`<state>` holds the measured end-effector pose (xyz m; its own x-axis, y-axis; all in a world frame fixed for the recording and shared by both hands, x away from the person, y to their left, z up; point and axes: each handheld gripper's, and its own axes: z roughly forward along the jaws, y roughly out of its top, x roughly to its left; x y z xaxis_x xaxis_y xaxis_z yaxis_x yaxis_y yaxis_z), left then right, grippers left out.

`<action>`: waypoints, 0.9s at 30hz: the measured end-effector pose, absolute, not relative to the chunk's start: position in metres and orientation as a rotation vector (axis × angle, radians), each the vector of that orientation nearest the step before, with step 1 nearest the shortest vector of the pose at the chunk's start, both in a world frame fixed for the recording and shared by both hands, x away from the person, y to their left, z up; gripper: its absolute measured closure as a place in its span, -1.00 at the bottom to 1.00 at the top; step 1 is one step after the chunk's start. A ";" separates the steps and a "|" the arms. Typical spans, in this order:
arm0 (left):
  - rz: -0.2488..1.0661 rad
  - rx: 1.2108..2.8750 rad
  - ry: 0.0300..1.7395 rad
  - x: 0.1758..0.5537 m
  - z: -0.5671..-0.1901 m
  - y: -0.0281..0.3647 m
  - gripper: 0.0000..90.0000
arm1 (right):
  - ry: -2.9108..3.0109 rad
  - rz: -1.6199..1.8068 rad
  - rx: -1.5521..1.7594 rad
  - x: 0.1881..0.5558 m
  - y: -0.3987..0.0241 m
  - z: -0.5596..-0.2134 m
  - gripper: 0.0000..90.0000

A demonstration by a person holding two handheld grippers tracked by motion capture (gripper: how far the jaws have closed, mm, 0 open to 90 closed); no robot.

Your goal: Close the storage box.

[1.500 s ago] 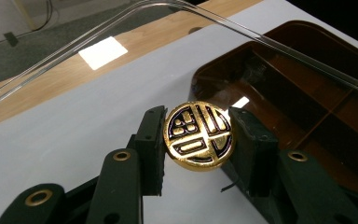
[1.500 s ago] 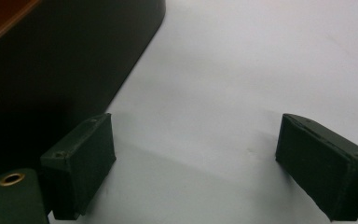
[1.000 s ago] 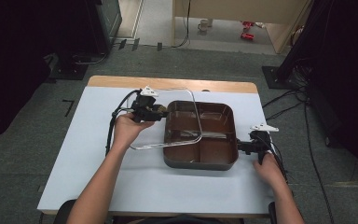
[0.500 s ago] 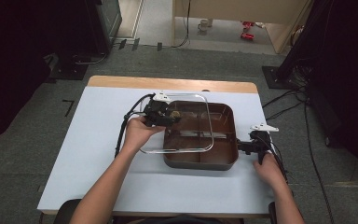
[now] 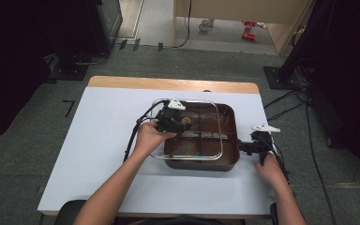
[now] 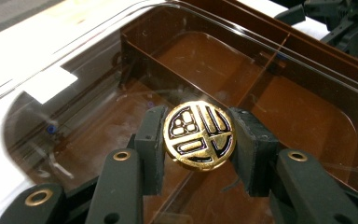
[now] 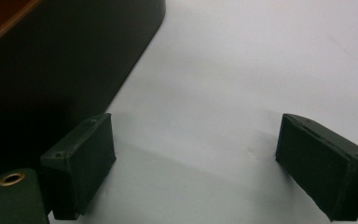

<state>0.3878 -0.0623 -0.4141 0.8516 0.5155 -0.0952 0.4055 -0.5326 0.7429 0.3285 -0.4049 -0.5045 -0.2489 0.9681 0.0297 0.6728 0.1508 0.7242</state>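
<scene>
Your left gripper (image 5: 180, 123) is clamped on the round gold-and-black knob (image 6: 199, 135) of the clear rectangular lid (image 5: 187, 129), pads (image 6: 150, 140) pressing both sides of it. The lid hangs tilted over the left part of the brown divided plastic tray (image 5: 229, 140), which sits mid-table, toward the right of the white table (image 5: 89, 154). Your right gripper (image 5: 244, 148) rests at the tray's near right corner, jaws wide apart, nothing between them, just bare tabletop and the tray's dark outer wall (image 7: 51, 70) beside one pad.
</scene>
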 end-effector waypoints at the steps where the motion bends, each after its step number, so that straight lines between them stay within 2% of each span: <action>1: 0.166 2.212 0.662 0.388 -0.416 -0.065 0.32 | 1.987 0.879 1.561 0.328 -0.405 -0.505 -0.75; 5: 0.195 2.229 0.639 0.385 -0.419 -0.076 0.32 | 1.987 0.879 1.561 0.328 -0.405 -0.505 -0.75; 18: 0.166 2.250 0.613 0.382 -0.422 -0.115 0.31 | 1.988 0.877 1.559 0.328 -0.405 -0.505 -0.75; 27: 0.116 2.221 0.642 0.385 -0.425 -0.118 0.31 | 1.988 0.877 1.561 0.328 -0.405 -0.505 -0.75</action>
<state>0.3845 -0.1184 -0.4254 0.8668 0.4830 -0.1234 0.4094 -0.5482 0.7293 0.3283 -0.4047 -0.5045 -0.2486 0.9682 0.0278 0.6734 0.1521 0.7235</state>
